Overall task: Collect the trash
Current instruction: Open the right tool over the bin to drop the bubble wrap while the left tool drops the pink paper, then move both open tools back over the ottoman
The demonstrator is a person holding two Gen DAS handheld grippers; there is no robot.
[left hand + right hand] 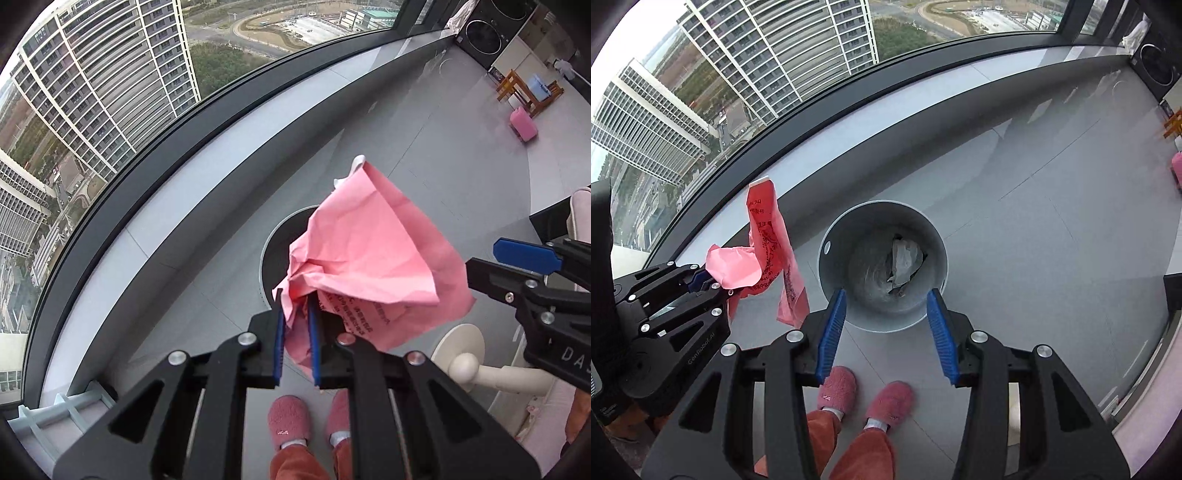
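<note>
Pink bag (373,258), crumpled and printed, was pinched in my left gripper (297,343), jaws nearly closed on a bunched corner, the rest flopping forward and hanging loose. Right gripper (886,332) was held part open with nothing between the pads, pointing almost straight down over the bin (827,236). Bin stood on the grey floor (1034,221) by the window, just ahead of my slippers (864,395), some crumpled scrap (903,266) already at the bottom. From the right wrist view the bag sat left of the bin, not over it. My take: slide the left hand across until the hanging end was inside the rim, then open; letting go early would likely drape the bag over the edge. Right gripper could catch the loose tail and steer it in.
</note>
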